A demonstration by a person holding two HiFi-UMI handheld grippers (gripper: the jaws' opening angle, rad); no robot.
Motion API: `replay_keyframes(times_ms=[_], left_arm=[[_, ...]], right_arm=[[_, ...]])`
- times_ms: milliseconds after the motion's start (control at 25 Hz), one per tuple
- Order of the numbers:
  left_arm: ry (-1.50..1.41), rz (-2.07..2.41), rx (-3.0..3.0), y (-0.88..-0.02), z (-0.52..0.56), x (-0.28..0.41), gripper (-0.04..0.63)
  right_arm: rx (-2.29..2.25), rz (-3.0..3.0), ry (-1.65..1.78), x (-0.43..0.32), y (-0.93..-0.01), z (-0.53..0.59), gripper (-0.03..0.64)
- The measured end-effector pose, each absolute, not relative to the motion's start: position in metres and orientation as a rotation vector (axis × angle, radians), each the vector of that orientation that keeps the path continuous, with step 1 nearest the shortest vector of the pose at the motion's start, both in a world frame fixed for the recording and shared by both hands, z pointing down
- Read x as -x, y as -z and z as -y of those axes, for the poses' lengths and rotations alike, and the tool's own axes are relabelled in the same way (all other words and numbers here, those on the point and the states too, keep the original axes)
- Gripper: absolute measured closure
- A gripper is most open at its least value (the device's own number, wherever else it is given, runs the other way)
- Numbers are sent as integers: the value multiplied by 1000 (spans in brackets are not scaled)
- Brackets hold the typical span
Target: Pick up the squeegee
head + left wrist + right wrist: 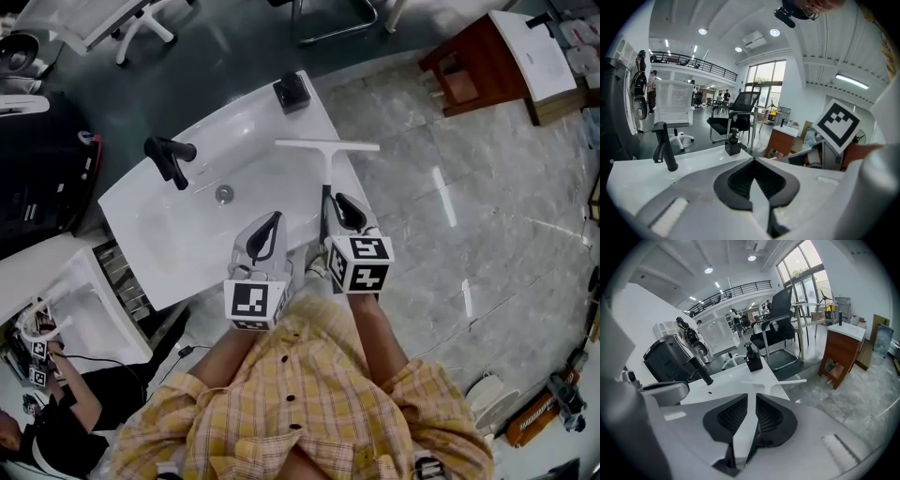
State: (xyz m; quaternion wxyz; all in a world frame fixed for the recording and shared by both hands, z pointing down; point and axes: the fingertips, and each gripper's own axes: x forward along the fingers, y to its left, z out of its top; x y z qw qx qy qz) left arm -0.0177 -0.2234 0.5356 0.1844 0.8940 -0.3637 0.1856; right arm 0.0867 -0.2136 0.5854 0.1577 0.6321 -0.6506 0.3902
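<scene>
The squeegee (327, 145) lies along the right edge of the white sink counter (187, 248), its white blade away from me and its dark handle pointing toward me. My right gripper (342, 199) hovers over the handle end with its jaws slightly apart, so it is open. Nothing shows between them in the right gripper view; the blade (774, 382) lies just beyond the right gripper (751, 397). My left gripper (272, 217) is over the basin's near rim, to the left of the handle. It is shut and empty, its tips (753, 160) touching.
A black faucet (169, 157) stands at the basin's back left and a black soap dispenser (292, 92) at the far corner. A wooden cabinet (478, 61) is on the tiled floor to the right. Another person (47, 412) works at a second sink (75, 309) lower left.
</scene>
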Motion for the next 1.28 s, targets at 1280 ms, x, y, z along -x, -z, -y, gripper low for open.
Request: replay_keyframes(times_ms=[1280], left_arm=[[-616, 1018, -2388, -589, 253, 27, 594]], right_arm=[[-1727, 1529, -1345, -97, -688, 234, 526]])
